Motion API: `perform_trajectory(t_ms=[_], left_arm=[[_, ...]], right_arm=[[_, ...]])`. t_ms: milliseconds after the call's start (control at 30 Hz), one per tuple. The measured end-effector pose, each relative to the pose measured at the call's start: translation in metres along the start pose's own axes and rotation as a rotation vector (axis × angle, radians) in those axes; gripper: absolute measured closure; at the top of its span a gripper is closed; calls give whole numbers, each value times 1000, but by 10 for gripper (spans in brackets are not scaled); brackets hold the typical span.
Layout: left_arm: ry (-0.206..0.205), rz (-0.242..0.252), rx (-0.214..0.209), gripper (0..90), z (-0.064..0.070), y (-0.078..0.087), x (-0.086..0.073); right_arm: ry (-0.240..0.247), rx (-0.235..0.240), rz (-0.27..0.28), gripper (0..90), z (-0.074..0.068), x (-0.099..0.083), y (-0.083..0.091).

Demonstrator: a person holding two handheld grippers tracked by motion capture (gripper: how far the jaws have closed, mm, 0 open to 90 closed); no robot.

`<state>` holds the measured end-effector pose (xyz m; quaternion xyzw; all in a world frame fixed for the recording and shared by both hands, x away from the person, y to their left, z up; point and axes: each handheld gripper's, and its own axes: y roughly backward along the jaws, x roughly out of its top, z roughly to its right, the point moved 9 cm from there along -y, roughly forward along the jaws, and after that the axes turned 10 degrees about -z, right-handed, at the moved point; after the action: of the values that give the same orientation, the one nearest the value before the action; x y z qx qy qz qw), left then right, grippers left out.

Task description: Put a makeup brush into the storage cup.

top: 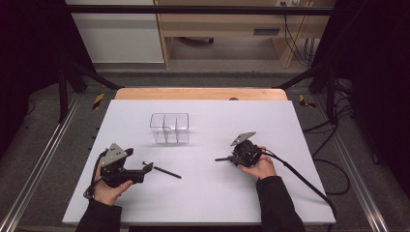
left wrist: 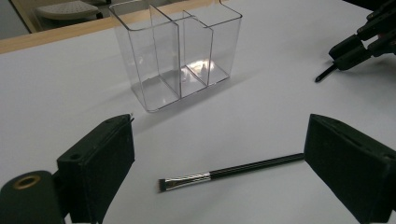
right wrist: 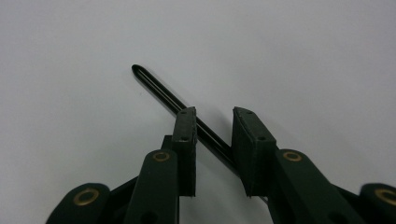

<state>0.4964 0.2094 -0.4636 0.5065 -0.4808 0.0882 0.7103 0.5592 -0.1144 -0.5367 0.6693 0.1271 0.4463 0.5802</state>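
While the left tongs (left wrist: 219, 154) stand wide apart low over the white bench (top: 203, 193), a black makeup brush (left wrist: 224, 172) lies flat between their jaws, untouched. The right tongs (right wrist: 212, 135) straddle a second black brush (right wrist: 163, 95), jaws not clamped. A clear three-part organizer (top: 169, 127) stands farther back.

The organizer (top: 169, 128) stands on the counter (top: 203, 193), toward its far middle. Nearer than the organizer and to its left lies a brush (top: 167, 172), beside the left gripper (top: 147, 168). Nearer than the organizer and to its right, the right gripper (top: 231, 158) straddles a second brush (right wrist: 159, 91).
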Motion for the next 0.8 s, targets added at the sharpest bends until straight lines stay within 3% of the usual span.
perform_trajectory(t_ms=[167,500,800], left_arm=[[-2,1,-3,78,1,0,0],[-4,0,-5,78,1,0,0],[-5,0,-6,78,2,-1,0]], right_arm=[[8,27,1,686,1,0,-2],[-12,109,-9,809,-9,-8,5],[-14,113,-18,838,-22,-12,7]])
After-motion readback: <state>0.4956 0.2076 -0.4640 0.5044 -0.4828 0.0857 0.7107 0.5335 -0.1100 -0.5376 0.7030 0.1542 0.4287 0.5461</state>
